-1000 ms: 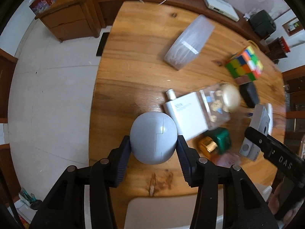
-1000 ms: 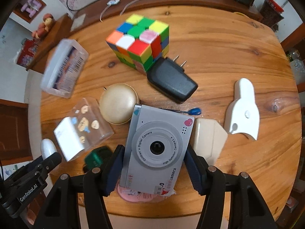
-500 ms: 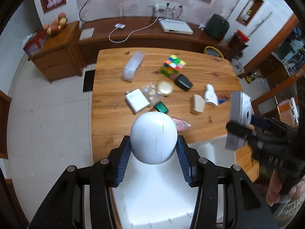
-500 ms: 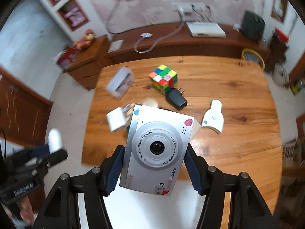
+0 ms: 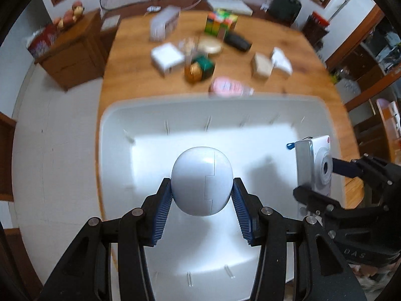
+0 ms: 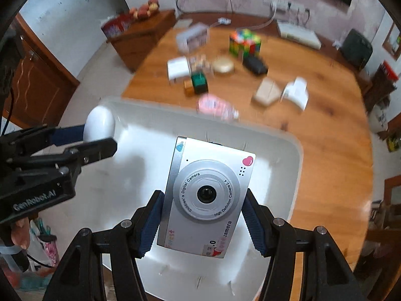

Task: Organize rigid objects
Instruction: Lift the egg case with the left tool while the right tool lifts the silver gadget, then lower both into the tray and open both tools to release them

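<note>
Hanging over the left part of the white bin (image 5: 117, 135), the left gripper (image 5: 202, 193) has its blue-padded fingers (image 5: 163, 208) clamped on a pale grey egg-shaped case (image 5: 202, 180), which shows a stepped seam down its front. From the right wrist view the same case (image 6: 99, 126) peeks out past the black frame of the left gripper (image 6: 97, 138), above the bin's near-left corner. The bin (image 6: 297, 155) sits at the near edge of the round wooden worktop (image 5: 250, 32), and its inner walls carry thin slot ribs.

Farther along to the right, the right gripper (image 6: 204, 213) grips a silver children's digital camera (image 6: 205, 195) by its two short sides, lens facing back toward the wrist, a red heart in one corner. It is held in the air above the bin's right half; in the left wrist view the camera (image 5: 314, 165) stands on edge near the bin's right wall, with the right gripper (image 5: 315, 173) closed around it.

Beyond the bin, all blurred, the rest of the things lie spread on the worktop: a clear plastic box (image 5: 164, 23) far left, a white box (image 5: 166, 59), a green block with a gold cap (image 5: 200, 69), a round cream tin (image 5: 210, 45), a colour cube (image 5: 220, 22), a black power adapter (image 5: 236, 41), a pink packet (image 5: 229, 87) just beside the bin's far rim, a beige piece (image 5: 262, 66) and a white bracket (image 5: 282, 61) to the right.
</note>
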`<state>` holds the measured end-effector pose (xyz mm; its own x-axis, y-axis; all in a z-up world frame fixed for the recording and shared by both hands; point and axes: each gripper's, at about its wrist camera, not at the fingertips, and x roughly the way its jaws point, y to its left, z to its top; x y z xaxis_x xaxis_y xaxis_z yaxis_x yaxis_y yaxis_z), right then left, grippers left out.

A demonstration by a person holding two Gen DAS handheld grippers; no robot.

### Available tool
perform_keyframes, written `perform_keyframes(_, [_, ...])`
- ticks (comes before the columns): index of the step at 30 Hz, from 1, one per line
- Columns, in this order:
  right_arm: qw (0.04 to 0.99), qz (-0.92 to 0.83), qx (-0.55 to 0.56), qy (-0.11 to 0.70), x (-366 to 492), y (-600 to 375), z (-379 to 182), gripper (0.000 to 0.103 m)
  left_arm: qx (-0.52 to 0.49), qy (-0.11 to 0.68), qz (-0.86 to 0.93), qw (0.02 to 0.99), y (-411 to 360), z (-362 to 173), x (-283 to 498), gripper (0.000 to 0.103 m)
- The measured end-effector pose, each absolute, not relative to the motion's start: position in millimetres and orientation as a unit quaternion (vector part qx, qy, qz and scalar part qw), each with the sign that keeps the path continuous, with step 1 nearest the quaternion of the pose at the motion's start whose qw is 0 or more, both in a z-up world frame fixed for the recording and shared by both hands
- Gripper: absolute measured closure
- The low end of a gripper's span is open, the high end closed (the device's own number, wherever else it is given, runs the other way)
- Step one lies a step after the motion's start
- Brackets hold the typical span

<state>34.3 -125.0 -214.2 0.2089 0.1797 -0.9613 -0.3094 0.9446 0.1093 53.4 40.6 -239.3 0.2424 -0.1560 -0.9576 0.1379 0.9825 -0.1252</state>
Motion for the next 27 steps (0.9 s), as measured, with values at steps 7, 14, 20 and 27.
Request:
perform_keyframes(7, [0.735,0.139,-0.079,0.659,18,-123,-280,0.041,-0.002,0.636,-0.088,0.766,31,-287,45,0.052])
perform_keyframes(14, [0.717,0.134,-0.107,0.675,12,-116,-306,0.040,-0.008,0.650,-0.091,0.755,26,-309,42,0.052])
perform_keyframes(20, [0.704,0.129,-0.111,0.690,13,-118,-319,0.040,-0.010,0.663,-0.085,0.744,26,-319,40,0.051])
perform_keyframes(27, [0.692,0.128,-0.133,0.698,25,-108,-331,0.039,-0.007,0.668,-0.086,0.739,20,-319,41,0.051])
